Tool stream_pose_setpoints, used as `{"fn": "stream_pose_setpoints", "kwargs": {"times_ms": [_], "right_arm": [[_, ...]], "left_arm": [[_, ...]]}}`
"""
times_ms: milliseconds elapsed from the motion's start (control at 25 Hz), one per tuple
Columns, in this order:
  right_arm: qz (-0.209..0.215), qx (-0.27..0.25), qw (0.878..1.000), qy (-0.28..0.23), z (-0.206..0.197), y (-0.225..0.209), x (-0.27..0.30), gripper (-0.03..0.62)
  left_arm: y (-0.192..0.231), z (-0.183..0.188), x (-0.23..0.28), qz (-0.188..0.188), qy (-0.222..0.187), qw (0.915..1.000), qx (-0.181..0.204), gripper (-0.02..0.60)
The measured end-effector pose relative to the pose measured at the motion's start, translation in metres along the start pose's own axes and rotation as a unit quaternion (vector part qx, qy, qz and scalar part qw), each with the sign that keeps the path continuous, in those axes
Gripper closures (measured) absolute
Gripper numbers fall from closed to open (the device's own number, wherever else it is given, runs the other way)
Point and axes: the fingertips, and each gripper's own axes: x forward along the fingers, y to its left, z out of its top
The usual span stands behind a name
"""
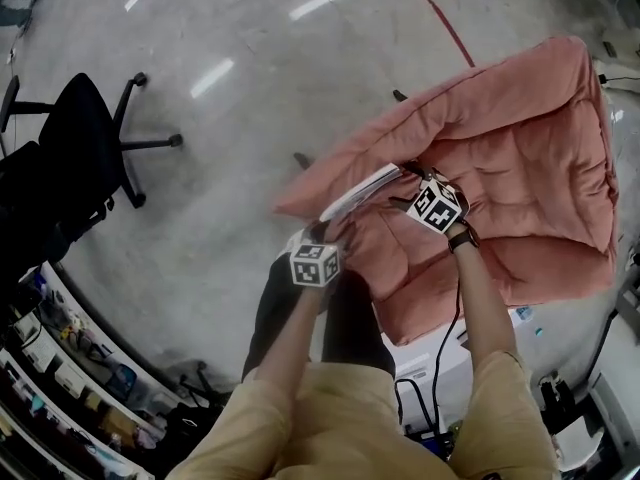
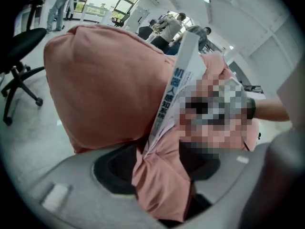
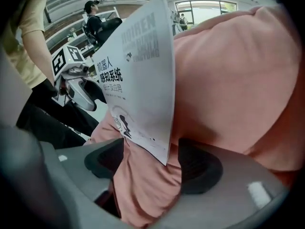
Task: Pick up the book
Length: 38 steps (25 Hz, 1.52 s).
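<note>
1. Left gripper (image 2: 159, 168): the jaws stand wide apart and point down at the left edge of the pink cushion (image 1: 520, 168). A fold of the cushion's fabric and the lower end of the book (image 1: 355, 193) sit in the gap. The left pad (image 2: 112, 168) shows clear of both, and nothing is gripped. Its marker cube (image 1: 314, 264) sits just off the cushion's near-left corner, above the person's left forearm.
2. Book: it has a white cover with dark print. It rests tilted against the padded rim at the cushion's left edge, between the two grippers. Its spine faces the left gripper view and its cover faces the right gripper view.
3. Right gripper (image 3: 152, 163): the jaws are spread wide. One corner of the book and a fold of fabric lie between them, and neither pad (image 3: 200, 166) presses on the book. This gripper holds nothing. A black cable (image 1: 440, 348) runs along the right forearm.
4. Cushion: it lies on the grey floor (image 1: 250, 78) and has a raised rim along its edges. A red tape line (image 1: 445, 18) marks the floor beyond its far-left corner.
</note>
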Motion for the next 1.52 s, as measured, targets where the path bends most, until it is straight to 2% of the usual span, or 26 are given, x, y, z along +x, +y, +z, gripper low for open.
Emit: {"fn": "stream_pose_setpoints", "kwargs": {"times_ms": [120, 320, 440, 480, 560, 600, 680, 840, 1000, 1160, 1320, 1400, 1520], "right_arm": [[0.005, -0.016, 1.000, -0.002, -0.002, -0.004, 0.009, 0.246], [0.012, -0.033, 0.999, 0.007, -0.003, -0.010, 0.024, 0.310], [-0.005, -0.016, 1.000, -0.008, 0.001, -0.015, 0.033, 0.337], [-0.015, -0.004, 1.000, -0.016, 0.003, -0.018, 0.034, 0.373], [-0.031, 0.013, 0.999, -0.026, 0.004, -0.019, 0.035, 0.387], [-0.036, 0.016, 0.999, -0.029, 0.003, -0.018, 0.034, 0.396], [-0.044, 0.010, 0.999, -0.031, 0.000, -0.015, 0.031, 0.441], [-0.059, -0.023, 0.998, -0.029, -0.007, -0.002, 0.025, 0.509], [-0.065, -0.019, 0.997, -0.029, -0.010, 0.026, 0.014, 0.537], [-0.075, 0.042, 0.995, -0.047, -0.016, 0.058, -0.004, 0.542], [-0.092, 0.130, 0.984, -0.074, -0.022, 0.090, -0.025, 0.541], [-0.101, 0.192, 0.972, -0.090, -0.023, 0.112, -0.038, 0.539], [-0.126, 0.294, 0.939, -0.126, -0.024, 0.143, -0.060, 0.537]], "left_arm": [[0.003, 0.002, 0.010, 0.007, -0.008, 0.9999, -0.003, 0.325], [0.010, 0.008, 0.019, 0.018, -0.021, 0.9996, -0.012, 0.352], [0.010, 0.008, 0.024, 0.020, -0.024, 0.9994, -0.013, 0.374], [0.009, 0.008, 0.026, 0.021, -0.023, 0.9994, -0.013, 0.389], [0.010, 0.009, 0.027, 0.031, -0.019, 0.9993, -0.010, 0.452], [0.012, 0.008, 0.027, 0.037, -0.014, 0.9992, -0.004, 0.485], [0.011, 0.005, 0.025, 0.040, 0.000, 0.9990, 0.019, 0.502], [0.005, -0.010, 0.023, 0.041, 0.037, 0.9942, 0.092, 0.537], [0.000, -0.011, 0.008, 0.040, 0.049, 0.9935, 0.094, 0.538], [-0.011, -0.006, -0.015, 0.032, 0.065, 0.9884, 0.134, 0.538], [-0.026, -0.002, -0.039, 0.003, 0.080, 0.9783, 0.191, 0.538], [-0.039, -0.004, -0.056, -0.014, 0.096, 0.9724, 0.212, 0.539], [-0.060, -0.004, -0.080, -0.037, 0.111, 0.9652, 0.234, 0.540]]}}
